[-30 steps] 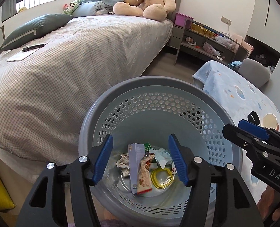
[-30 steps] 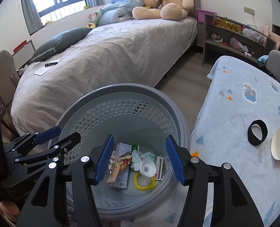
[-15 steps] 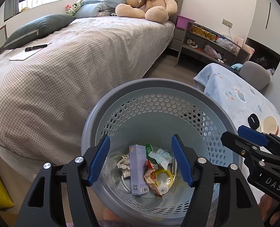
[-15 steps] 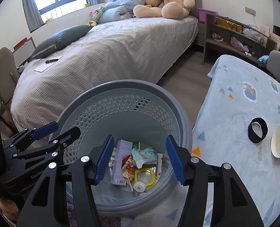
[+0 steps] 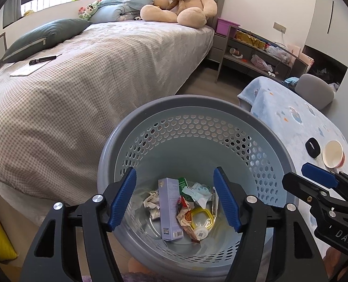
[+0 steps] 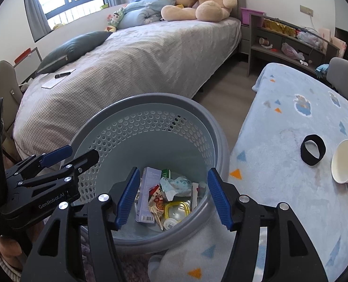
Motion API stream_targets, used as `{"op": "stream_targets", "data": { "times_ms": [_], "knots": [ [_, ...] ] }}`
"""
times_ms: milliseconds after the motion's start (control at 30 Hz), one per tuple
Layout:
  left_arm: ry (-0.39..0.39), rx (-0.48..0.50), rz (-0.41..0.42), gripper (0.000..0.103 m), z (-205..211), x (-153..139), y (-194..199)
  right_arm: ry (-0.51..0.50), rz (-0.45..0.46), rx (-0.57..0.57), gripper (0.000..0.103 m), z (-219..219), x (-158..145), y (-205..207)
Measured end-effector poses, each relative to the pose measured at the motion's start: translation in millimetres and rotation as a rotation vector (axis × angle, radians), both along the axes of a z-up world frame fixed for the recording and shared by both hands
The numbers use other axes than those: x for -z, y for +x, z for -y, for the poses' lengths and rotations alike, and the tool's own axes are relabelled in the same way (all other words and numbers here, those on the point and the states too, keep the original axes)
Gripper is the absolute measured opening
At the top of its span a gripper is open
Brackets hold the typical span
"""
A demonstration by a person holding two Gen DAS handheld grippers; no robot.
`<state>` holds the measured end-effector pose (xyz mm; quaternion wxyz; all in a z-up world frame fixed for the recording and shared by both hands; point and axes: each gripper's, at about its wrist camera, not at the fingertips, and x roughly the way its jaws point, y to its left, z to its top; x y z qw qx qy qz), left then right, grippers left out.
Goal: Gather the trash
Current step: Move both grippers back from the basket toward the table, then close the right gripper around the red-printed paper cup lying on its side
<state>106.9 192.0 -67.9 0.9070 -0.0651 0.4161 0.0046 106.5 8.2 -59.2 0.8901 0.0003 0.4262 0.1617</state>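
Two black grippers with blue pads hang side by side over a round grey perforated plastic basket (image 5: 192, 127) standing on the floor between a bed with a checked grey cover (image 5: 91, 70) on the left and a table under a light-blue patterned cloth (image 6: 291, 122) on the right. Left gripper (image 5: 175, 198) has its jaws wide apart with nothing between the pads; they have just been opening. Right gripper (image 6: 172, 195) also stands open and empty, and its jaws have just been opening too. Both point down into the basket.

Trash lies on the basket floor: a pale lilac carton box (image 5: 170, 208), a crumpled red-and-white snack wrapper (image 5: 185, 218), a yellow-rimmed clear plastic lid (image 5: 202, 218), a small white cap (image 5: 201, 232) at the near side, crumpled white paper (image 5: 152, 202) to the left, a pale-blue wipe packet (image 5: 197, 192) and a green carton (image 5: 183, 184) toward the far side.

On the tablecloth at right, a black fabric ring (image 6: 312, 150) lies just beside a white paper cup with red outside (image 6: 346, 162). Far end of the bed: a big beige teddy bear (image 5: 183, 2) near a blue folded quilt (image 5: 117, 9); a dark green pillow (image 5: 47, 35) lies near a black pen on a notebook (image 5: 36, 64). A grey shelf unit (image 5: 256, 54) stands far right.
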Motion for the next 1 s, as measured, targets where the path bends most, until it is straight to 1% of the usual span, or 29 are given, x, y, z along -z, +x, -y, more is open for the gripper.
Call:
{"op": "stream_targets", "data": {
  "times_ms": [100, 267, 433, 633, 867, 1000],
  "knots": [
    [-0.002, 0.026, -0.003, 0.065, 6.8, 0.0, -1.7, -0.003, -0.005, 0.024, 0.061, 12.3, 0.7, -8.9],
    [0.021, 0.077, 0.005, 0.065, 24.8, -2.1, -8.8, -0.01, -0.01, 0.086, 0.061, 45.3, 1.4, -27.5],
    [0.047, 0.134, 0.014, 0.065, 50.8, -6.6, -18.3, -0.011, -0.003, 0.178, 0.064, 92.6, -3.2, -46.9],
    [0.034, 0.191, 0.025, 0.065, 86.1, -14.4, -24.8, -0.008, 0.009, 0.289, 0.067, 155.6, -10.1, -63.3],
    [0.021, 0.247, 0.033, 0.068, 135.3, -21.3, -22.8, -0.022, 0.022, 0.386, 0.071, 218.6, -16.5, -65.3],
    [0.022, 0.266, 0.039, 0.068, 161.3, -23.9, -15.8, -0.018, 0.027, 0.408, 0.072, 245.7, -18.3, -54.3]
  ]
}}
